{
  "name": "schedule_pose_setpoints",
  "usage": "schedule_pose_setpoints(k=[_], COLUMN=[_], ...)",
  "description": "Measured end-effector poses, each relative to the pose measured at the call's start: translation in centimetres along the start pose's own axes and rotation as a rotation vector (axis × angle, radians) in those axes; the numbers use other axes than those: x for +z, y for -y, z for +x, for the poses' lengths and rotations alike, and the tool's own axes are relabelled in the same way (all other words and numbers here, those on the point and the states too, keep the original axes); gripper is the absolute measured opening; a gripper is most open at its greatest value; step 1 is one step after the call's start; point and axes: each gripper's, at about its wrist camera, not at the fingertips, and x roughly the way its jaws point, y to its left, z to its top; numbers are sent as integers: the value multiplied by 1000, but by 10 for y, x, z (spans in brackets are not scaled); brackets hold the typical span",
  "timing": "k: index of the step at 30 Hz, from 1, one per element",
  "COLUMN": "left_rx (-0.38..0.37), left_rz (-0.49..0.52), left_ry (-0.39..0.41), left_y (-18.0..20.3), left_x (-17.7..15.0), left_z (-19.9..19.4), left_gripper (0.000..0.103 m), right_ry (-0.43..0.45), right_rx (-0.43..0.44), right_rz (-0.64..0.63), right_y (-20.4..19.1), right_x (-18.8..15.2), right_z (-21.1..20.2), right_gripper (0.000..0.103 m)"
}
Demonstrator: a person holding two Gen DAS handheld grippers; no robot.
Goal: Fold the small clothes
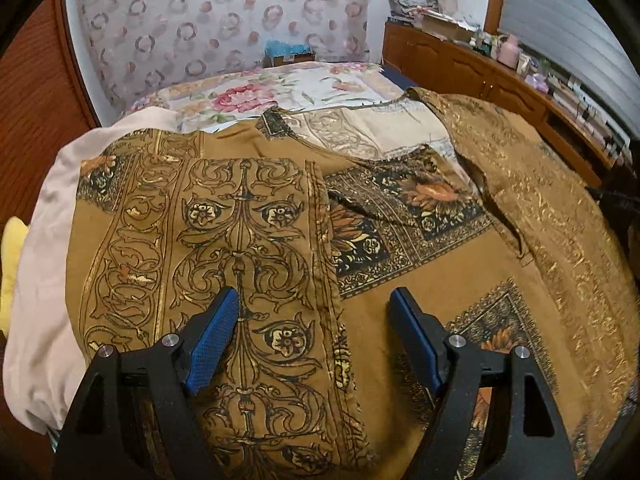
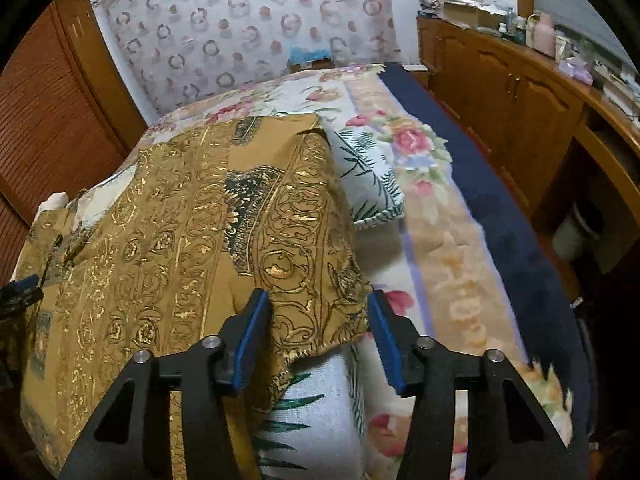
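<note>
Right wrist view: we have the right gripper (image 2: 316,312) half-open around the brown garment's (image 2: 192,232) corner near the bed's (image 2: 472,240) right edge, left gripper (image 1: 314,320) open above it, so we should pinch fully before lifting.

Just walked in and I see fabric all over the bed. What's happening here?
A person with two handheld grippers is folding a brown gold-patterned garment on the bed. The left gripper hovers open over a folded part. The right gripper straddles a corner of the garment, pads not pressing it.
</note>
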Motion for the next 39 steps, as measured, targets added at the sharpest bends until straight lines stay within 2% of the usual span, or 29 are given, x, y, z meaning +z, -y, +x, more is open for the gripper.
schedule_pose_setpoints(k=[3,5,10,15,21,25,29,32,35,39], left_rx=[2,0,2,4,3,3,3,3,3,4], left_rz=[12,10,12,13,13,13,13,13,13,13], left_ry=[22,22,22,22,22,22,22,22,22,23], left_y=[1,0,1,1,1,1,1,1,1,1], left_x=[-2,-1,-1,-1,-1,-1,-1,-1,-1,-1], left_z=[1,1,2,2,2,2,2,2,2,1], left_gripper=[81,82,82,82,82,82,82,82,82,82], right_ry=[-1,0,9,41,162,178,127,67,3,5], right_rx=[19,13,-55,-97,-84,-25,32,38,44,68], right_rz=[-2,-19,-86,-132,-205,-282,-353,-382,-362,-320], right_y=[3,1,-7,-18,-49,-82,-110,-113,-107,-100], right_x=[0,0,-3,-1,4,0,-12,-20,-25,-27], right_z=[-4,-6,-9,-14,-41,-46,-32,-15,1,3], right_gripper=[36,31,22,7,5,5,5,5,5,5])
